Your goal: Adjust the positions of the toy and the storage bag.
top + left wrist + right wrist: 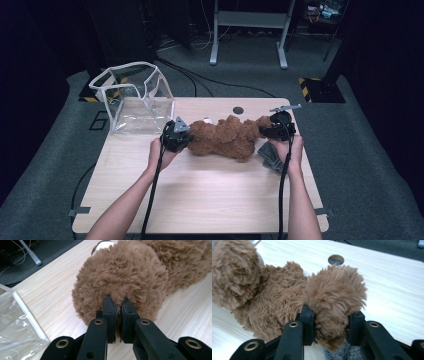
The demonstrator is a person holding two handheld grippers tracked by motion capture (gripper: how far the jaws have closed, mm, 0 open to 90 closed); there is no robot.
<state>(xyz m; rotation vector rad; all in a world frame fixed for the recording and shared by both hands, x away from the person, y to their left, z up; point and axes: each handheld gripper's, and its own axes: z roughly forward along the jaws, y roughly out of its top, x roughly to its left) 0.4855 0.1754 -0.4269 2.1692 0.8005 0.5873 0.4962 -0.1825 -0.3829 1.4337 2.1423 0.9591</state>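
A brown plush bear [222, 136] lies across the middle of the wooden table [200, 195]. My left gripper [176, 135] is at its left end. In the left gripper view the jaws are nearly together, pinching a tuft of fur on the round head [120, 277], so the left gripper [118, 312] is shut on the bear. At the bear's right end, my right gripper [277, 127] holds a fluffy limb [334, 295]. The jaws press on both sides of that limb, and the right gripper [331, 323] is shut on it.
A clear plastic bag with a white rim [134, 97] stands open at the table's back left, and its corner [17, 322] lies near the left gripper. Grey knit fabric [269, 156] [337, 353] sits under the right hand. A round cable hole [238, 110] is behind the bear.
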